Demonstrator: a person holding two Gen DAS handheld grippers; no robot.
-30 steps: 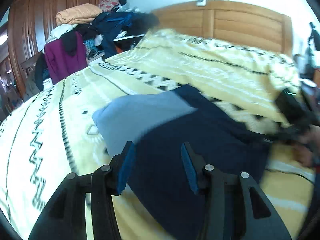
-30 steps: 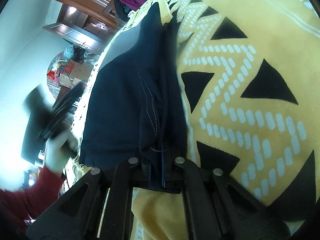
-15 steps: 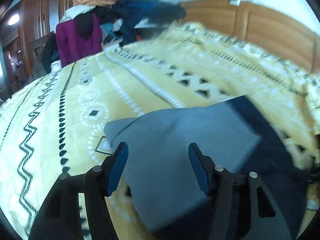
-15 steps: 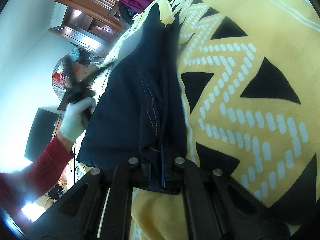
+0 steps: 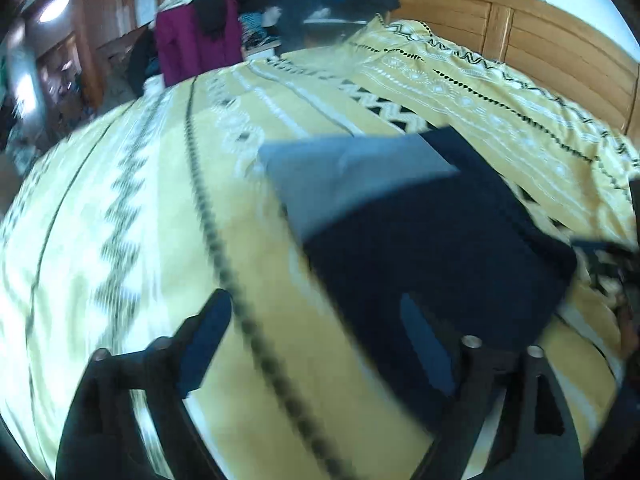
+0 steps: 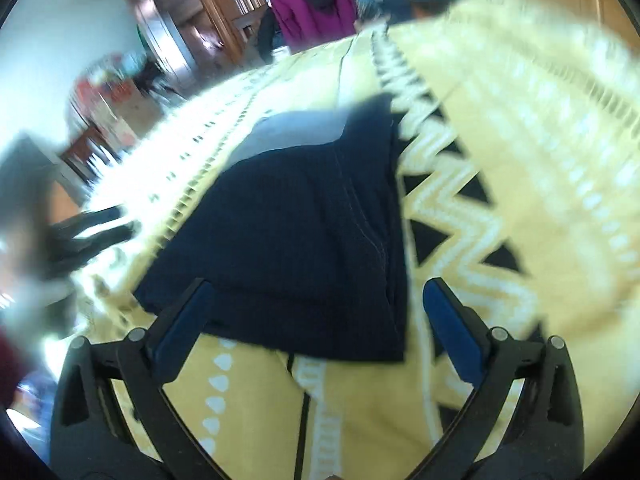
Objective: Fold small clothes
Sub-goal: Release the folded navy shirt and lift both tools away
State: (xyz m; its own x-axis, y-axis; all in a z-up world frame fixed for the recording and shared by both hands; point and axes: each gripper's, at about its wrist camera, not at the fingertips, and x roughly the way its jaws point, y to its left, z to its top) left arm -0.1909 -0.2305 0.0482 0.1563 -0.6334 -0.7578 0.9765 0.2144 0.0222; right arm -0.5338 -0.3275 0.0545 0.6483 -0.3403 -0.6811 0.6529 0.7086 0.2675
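Right wrist view showed the right gripper [image 6: 316, 312] had let go of the navy-and-grey garment [image 6: 304, 232], fingers wide; left gripper [image 5: 316, 344] gaped empty too. Folded, it lay on the yellow bedspread [image 5: 132, 216], seemingly done.

A bed [image 5: 132, 216] with a wooden headboard [image 5: 560, 52] is covered by a yellow zigzag-patterned bedspread [image 6: 500, 184]. A folded navy-and-grey garment [image 5: 420, 220] lies flat on it, right of centre.

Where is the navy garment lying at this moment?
The navy garment lies folded on the yellow patterned bedspread, just ahead of the open right gripper; in the left wrist view it sits right of centre, toward the wooden headboard.
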